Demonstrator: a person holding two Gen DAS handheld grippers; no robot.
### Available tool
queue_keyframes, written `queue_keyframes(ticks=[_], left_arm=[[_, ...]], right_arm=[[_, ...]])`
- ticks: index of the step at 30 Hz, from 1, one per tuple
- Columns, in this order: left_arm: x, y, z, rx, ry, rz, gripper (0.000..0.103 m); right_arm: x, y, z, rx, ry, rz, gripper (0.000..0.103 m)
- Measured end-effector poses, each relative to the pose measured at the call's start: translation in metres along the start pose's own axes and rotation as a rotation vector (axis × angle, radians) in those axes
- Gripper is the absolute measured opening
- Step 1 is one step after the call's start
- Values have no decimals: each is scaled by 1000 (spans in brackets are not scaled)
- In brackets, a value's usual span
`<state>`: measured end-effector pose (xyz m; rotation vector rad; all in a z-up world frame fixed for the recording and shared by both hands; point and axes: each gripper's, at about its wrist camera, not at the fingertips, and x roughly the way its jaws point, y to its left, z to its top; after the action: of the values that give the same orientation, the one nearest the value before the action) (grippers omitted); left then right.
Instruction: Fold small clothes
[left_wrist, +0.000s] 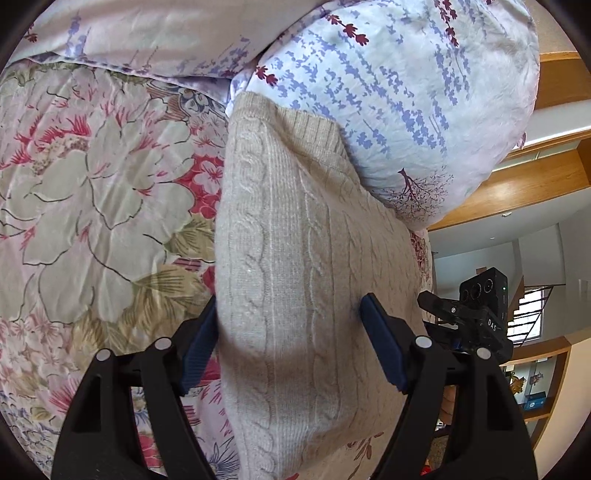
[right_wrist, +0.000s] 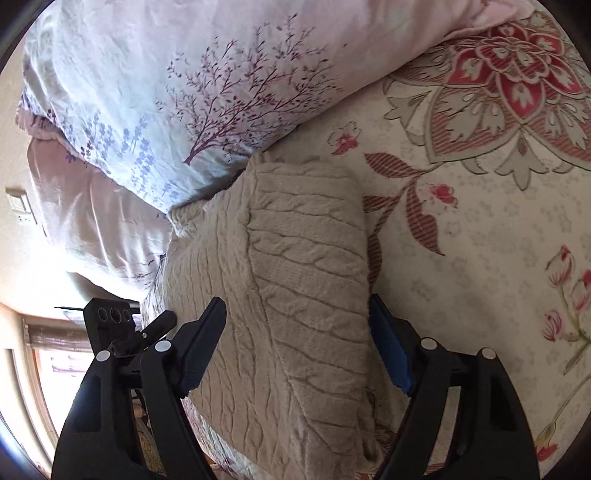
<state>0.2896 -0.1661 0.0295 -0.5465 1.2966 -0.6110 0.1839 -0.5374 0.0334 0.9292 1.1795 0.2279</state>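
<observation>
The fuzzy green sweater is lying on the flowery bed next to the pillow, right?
Almost. The sweater is beige, not green, as the left wrist view shows. It does lie on the flowery bed next to the pillow.

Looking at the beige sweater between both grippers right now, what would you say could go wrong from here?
1. Both the left gripper and the right gripper stand open around the beige knit sweater; closing may pinch several thick layers, or the floral bedspread beneath.
2. The sweater's far end lies against the lavender-print pillow, so pushing forward could bunch the fold.
3. The sweater seems to lie near the bed's edge, so a tug might slide it off.
</observation>
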Motion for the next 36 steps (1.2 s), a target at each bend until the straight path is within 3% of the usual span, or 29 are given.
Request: queue_keyframes(ticks=[9,13,17,21,28,31,36], left_arm=[[8,-2,3,-18,-18,-30,68],[5,-10,-2,43,-26,37,68],[8,-25,-7,98,-25,100,71],[12,-34,-9,129,-20,133,72],[26,-51,-8,153,-24,158,71],[22,-60,-13,152,-24,149,68],[13,-61,-13,138,-42,110,50]], right_arm=[[24,10,3,-28,49,68,67],[25,6,2,-20,45,97,63],[21,4,2,-14,24,64,51],[15,3,0,-38,11,39,52],[24,1,-1,-17,54,108,52],[31,4,-3,-14,74,133,51],[39,17,-8,-35,78,156,40]])
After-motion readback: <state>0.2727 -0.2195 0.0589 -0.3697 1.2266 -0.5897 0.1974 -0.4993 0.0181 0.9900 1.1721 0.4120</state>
